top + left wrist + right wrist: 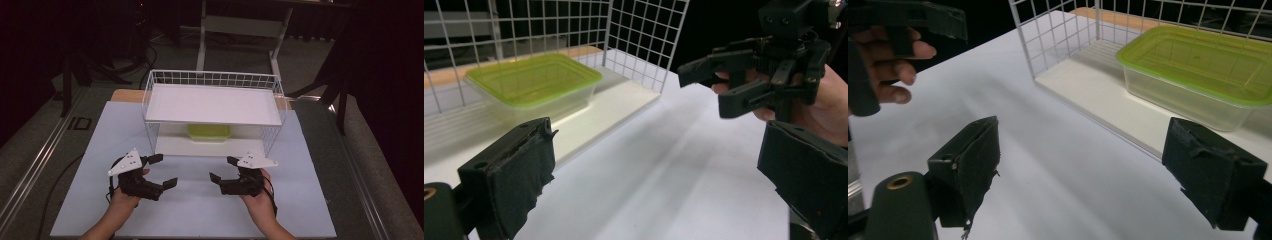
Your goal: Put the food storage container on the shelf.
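A clear plastic container with a green lid (pixel 209 132) sits on the lower shelf of a white wire rack (pixel 215 75). In front of the rack, my left gripper (pixel 165 170) and right gripper (pixel 222 169) hover over the white tabletop, facing each other. Both are open with nothing between their pads. The left gripper view looks past its own wide jaws at the container (pixel 534 80) and at the right gripper (pixel 706 87) in a hand. In the right gripper view the container (pixel 1198 65) lies beyond the spread jaws of the right gripper (pixel 1090 172).
The rack's upper shelf (pixel 212 105) is a bare white board. The white tabletop (pixel 200 210) stretches to the near edge. A white desk frame (pixel 240 30) and dark stands are on the floor behind the table.
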Demonstrator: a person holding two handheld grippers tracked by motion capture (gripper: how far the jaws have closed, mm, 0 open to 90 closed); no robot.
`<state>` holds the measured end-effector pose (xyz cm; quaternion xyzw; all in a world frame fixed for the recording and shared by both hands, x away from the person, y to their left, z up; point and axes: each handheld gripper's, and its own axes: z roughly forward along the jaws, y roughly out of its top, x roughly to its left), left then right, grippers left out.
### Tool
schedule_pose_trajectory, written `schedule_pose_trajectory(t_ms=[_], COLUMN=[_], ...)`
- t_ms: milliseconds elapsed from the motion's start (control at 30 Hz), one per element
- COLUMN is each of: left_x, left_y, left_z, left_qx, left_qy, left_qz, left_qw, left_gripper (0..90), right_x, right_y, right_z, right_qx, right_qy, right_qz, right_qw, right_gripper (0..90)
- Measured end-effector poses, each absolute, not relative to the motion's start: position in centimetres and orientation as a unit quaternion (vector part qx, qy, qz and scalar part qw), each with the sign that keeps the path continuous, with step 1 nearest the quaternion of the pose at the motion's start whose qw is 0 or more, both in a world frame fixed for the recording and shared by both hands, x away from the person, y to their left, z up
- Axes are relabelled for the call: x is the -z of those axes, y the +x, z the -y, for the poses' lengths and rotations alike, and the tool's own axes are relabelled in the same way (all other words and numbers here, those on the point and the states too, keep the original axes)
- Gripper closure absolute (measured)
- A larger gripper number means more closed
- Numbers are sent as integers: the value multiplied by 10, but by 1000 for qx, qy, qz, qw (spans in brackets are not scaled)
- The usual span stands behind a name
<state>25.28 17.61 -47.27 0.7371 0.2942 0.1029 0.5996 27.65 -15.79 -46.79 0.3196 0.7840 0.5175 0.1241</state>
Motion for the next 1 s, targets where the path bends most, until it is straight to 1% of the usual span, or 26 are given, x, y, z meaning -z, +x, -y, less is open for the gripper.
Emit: schedule_pose_trajectory(t_ms=[167,333,733,1000], left_x=[473,474,479,491], left_y=[247,237,214,206], left_z=[-183,-191,-218,-228], left_qx=[-90,-92,-99,-103], left_qy=[738,741,744,746], left_qz=[-287,-279,-273,-289], left_qw=[604,604,602,592], left_gripper=[27,27,28,28], right_x=[467,466,468,478], right_y=[270,262,244,241], right_z=[169,180,215,239], right_qx=[-523,-526,-538,-532], right_qy=[309,292,268,278], right_qz=[-785,-788,-787,-788], right_qw=[119,130,136,135], right_gripper=[156,156,156,155])
